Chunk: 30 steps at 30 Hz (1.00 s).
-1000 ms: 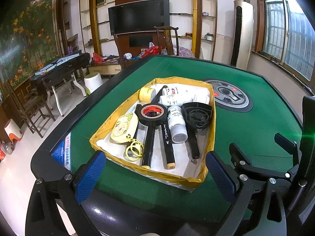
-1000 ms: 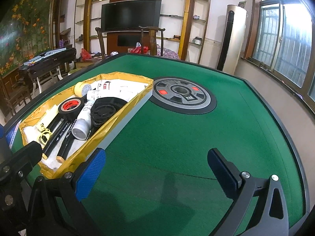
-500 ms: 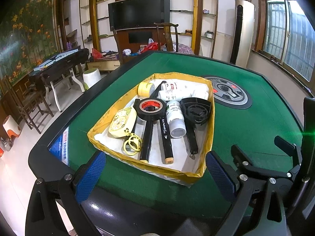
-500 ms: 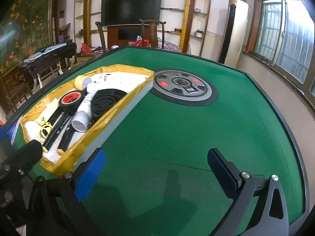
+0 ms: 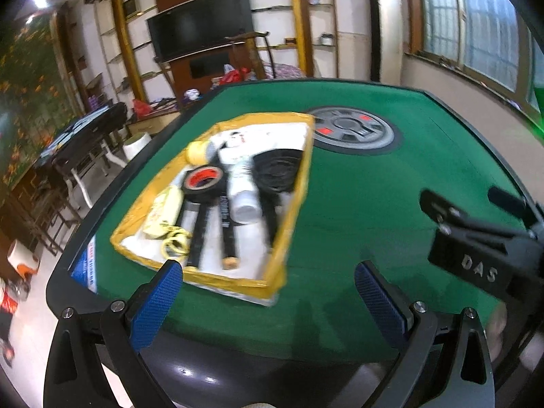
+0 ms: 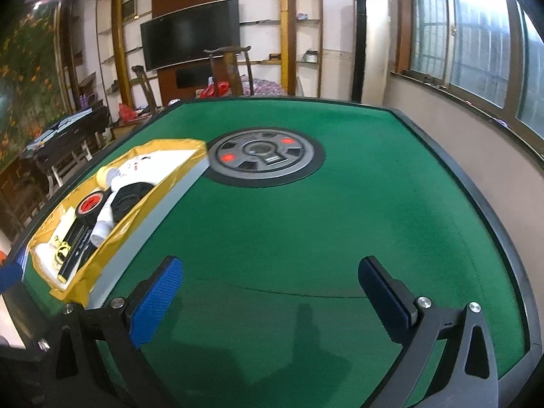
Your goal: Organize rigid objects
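A shallow yellow-rimmed tray with a white lining (image 5: 299, 183) is seen on the green felt-topped table (image 5: 391, 204), toward its left side, beside the round grey control hub (image 5: 353, 131) set into the centre. The rigid objects are gathered inside the tray: a roll of black tape with a red core (image 5: 203, 182), a white plastic bottle lying on its side (image 5: 243, 192), a black round-headed brush (image 5: 277, 173), a black marker with a tan end (image 5: 227, 238), a pale yellow case with a coiled yellow cord (image 5: 163, 212) and a small yellow tape roll (image 5: 196, 151).

The risk judged from here lies with the tray itself. It sits close to the table's near-left edge, and a careless reach could nudge it or catch its crumpled yellow rim; the bottle, lying on its side, may roll if disturbed. The left wrist view is blurred, so fine detail of the contents cannot be confirmed.

The left gripper (image 5: 267, 294) is held just short of the tray's near edge, its blue-padded fingers (image 5: 154, 297) spread wide, with nothing gripped and nothing touched. The right gripper (image 6: 272, 294) is poised over bare felt to the right of the tray, its fingers (image 6: 156, 301) likewise spread wide and empty.
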{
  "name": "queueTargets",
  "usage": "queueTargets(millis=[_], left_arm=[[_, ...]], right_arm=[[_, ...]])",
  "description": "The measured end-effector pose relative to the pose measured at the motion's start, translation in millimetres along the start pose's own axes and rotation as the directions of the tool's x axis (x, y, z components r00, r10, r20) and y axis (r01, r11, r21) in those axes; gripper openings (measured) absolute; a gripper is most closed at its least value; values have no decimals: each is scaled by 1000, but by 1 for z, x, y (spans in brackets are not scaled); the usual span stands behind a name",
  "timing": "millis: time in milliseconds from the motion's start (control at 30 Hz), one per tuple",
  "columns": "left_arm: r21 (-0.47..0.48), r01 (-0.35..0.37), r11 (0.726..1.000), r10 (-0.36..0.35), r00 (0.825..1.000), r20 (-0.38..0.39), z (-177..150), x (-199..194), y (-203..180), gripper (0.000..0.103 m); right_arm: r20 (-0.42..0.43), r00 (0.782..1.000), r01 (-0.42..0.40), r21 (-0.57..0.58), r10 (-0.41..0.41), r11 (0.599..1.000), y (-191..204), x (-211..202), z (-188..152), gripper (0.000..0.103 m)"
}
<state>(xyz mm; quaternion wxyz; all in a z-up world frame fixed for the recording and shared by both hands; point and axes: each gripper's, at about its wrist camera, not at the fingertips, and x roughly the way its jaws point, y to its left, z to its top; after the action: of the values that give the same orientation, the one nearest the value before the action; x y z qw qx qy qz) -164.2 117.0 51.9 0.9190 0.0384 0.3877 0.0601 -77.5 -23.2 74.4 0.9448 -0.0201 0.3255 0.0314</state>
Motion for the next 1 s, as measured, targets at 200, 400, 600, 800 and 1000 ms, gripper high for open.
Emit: queueTargets(millis=[200,400,600,800,1000], left_arm=[[75,21,997,-18,999,-41,-3,1,-33,102],[98,7,995,-2,999,-52,-3,-2,-43,102],[-2,-76,997,76,997,-17,20,0,-2,102],[-120,-166,979,169,986,14,38,-1,48,102],[-158,-168,973,172,985,8,36,3,70,102]], right_arm=[[5,1000,-8,-7,8,1000,-13,2,4,103],[20,1000,-22,-17,22,1000,-20,3,9,103],[23,1000,-20,-12,20,1000,-21,5,8,103],[0,999,-43,-69,43,997,-4,11,0,103],[-3,998,-56,-109,56,992,17,10,0,103]])
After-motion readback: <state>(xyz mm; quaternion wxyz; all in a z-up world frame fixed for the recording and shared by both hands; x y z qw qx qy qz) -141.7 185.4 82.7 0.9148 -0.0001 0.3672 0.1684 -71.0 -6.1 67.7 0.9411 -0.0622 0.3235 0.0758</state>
